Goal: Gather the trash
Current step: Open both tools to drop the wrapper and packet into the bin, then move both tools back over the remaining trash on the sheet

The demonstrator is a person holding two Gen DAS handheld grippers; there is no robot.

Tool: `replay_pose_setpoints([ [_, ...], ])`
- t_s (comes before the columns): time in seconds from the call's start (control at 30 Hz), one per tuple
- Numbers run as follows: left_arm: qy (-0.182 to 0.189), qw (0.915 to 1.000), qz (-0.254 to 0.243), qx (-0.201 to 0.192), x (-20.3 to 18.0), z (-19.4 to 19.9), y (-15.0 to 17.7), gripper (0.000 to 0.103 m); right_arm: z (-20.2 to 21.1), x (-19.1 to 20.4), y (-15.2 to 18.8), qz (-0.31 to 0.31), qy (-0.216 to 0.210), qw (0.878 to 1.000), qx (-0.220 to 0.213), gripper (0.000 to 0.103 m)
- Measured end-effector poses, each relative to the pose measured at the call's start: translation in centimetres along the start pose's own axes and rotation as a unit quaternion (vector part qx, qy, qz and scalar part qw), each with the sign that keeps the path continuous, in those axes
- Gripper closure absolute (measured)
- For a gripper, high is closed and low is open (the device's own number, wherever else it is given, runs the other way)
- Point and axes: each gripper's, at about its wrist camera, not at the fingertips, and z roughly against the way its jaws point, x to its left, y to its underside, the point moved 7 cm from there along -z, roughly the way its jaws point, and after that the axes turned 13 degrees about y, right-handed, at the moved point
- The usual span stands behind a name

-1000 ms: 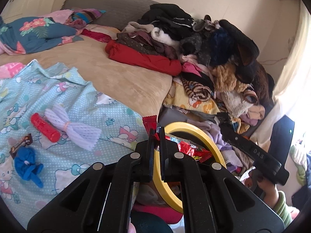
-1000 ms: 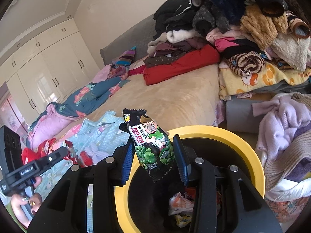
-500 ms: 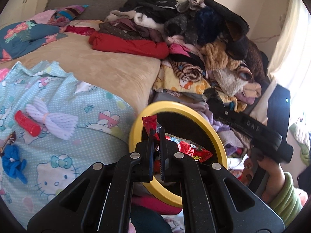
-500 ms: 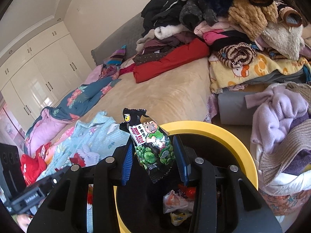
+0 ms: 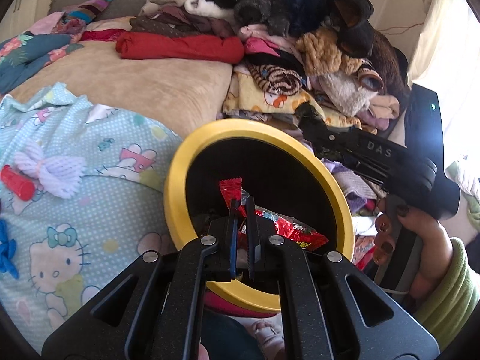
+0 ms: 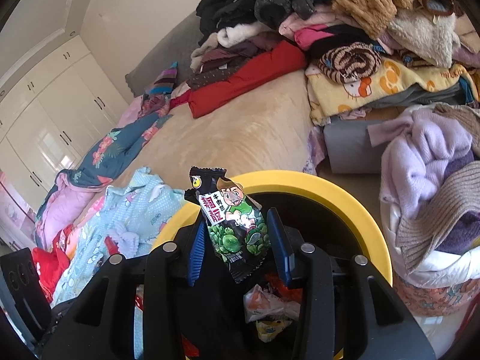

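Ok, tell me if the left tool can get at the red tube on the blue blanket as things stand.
Probably not yet. The left tool is shut on a red wrapper over the yellow-rimmed bin. The red tube lies uncovered beside the bin, so the way looks free once the wrapper drops.

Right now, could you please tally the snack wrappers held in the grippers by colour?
Red wrapper, clamped in the left gripper: 1
Black-and-green wrapper, in the right gripper: 1
Total: 2, both over the bin.
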Motion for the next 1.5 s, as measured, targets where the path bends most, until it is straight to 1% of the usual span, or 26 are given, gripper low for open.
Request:
replay_pose_setpoints([
  [0.13, 0.009, 0.9999, -0.002, 0.014, -0.4, -1.1, 0.4, 0.101, -0.5, -0.3, 0.3, -0.006, -0.003, 1.0, 0.012, 0.064],
  [0.23, 0.011, 0.9997, -0.004, 0.023, -0.5, -1.8, 0.8, 0.101, -0.8, -0.8, 0.4, -0.025, -0.009, 0.999, 0.02, 0.062],
  [0.27, 0.013, 0.9996, -0.003, 0.026, -0.5, -2.1, 0.8, 0.1, -0.8, -0.9, 0.4, -0.028, -0.011, 0.999, 0.023, 0.06],
  [0.3, 0.014, 0.9995, -0.002, 0.029, -0.5, -2.2, 0.9, 0.095, -0.9, -1.0, 0.4, -0.033, -0.011, 0.999, 0.025, 0.055],
  [0.33, 0.015, 0.9994, -0.002, 0.03, -0.6, -2.3, 0.9, 0.086, -0.9, -1.1, 0.3, -0.036, -0.01, 0.999, 0.024, 0.053],
  [0.37, 0.015, 0.9995, -0.003, 0.029, -0.7, -2.3, 0.9, 0.08, -0.9, -1.3, 0.2, -0.038, -0.008, 0.999, 0.022, 0.048],
  [0.43, 0.017, 0.9996, -0.003, 0.023, -0.8, -2.1, 0.7, 0.055, -0.8, -1.4, 0.1, -0.042, -0.005, 0.999, 0.021, 0.043],
  [0.47, 0.015, 0.9997, -0.003, 0.019, -0.8, -1.9, 0.6, 0.049, -0.8, -1.5, 0.1, -0.044, -0.003, 0.999, 0.021, 0.04],
  [0.53, 0.01, 0.9999, -0.001, 0.002, -0.6, -1.1, 0.2, 0.031, -0.8, -1.6, 0.1, -0.048, -0.003, 0.999, 0.02, 0.037],
  [0.57, 0.009, 0.9999, 0.002, -0.008, -0.4, -0.6, 0.0, 0.025, -0.7, -1.6, 0.1, -0.052, -0.007, 0.998, 0.019, 0.034],
  [0.6, 0.006, 0.9999, 0.003, -0.015, -0.3, -0.3, -0.2, 0.014, -0.6, -1.5, 0.1, -0.057, -0.013, 0.998, 0.016, 0.032],
  [0.63, 0.003, 0.9997, 0.004, -0.023, -0.2, 0.2, -0.5, 0.011, -0.3, -1.4, -0.1, -0.06, -0.018, 0.998, 0.011, 0.031],
  [0.7, -0.007, 0.9991, 0.001, -0.042, 0.2, 1.2, -1.0, 0.011, 0.6, -0.6, -0.6, -0.049, -0.021, 0.998, -0.015, 0.028],
  [0.77, -0.021, 0.9979, 0.007, -0.061, 0.8, 2.4, -1.5, 0.011, 1.9, 0.6, -1.0, -0.023, -0.02, 0.999, -0.045, 0.025],
  [0.87, -0.033, 0.9958, 0.018, -0.084, 1.8, 4.1, -2.0, 0.011, 3.1, 2.0, -1.3, 0.006, -0.024, 0.997, -0.076, 0.021],
  [0.97, -0.051, 0.9929, 0.023, -0.105, 2.9, 6.2, -2.4, 0.011, 4.0, 3.4, -1.3, 0.028, -0.032, 0.995, -0.096, 0.019],
  [1.1, -0.068, 0.9892, 0.027, -0.126, 4.0, 8.3, -2.9, 0.011, 4.6, 5.4, -0.9, 0.052, -0.043, 0.992, -0.111, 0.019],
  [1.27, -0.092, 0.9843, 0.036, -0.146, 5.9, 10.7, -3.2, 0.011, 5.0, 8.2, -0.2, 0.087, -0.055, 0.987, -0.12, 0.018],
  [1.5, -0.114, 0.9777, 0.055, -0.167, 8.8, 13.6, -2.9, 0.011, 4.5, 12.8, 1.6, 0.133, -0.076, 0.983, -0.104, 0.018],
])
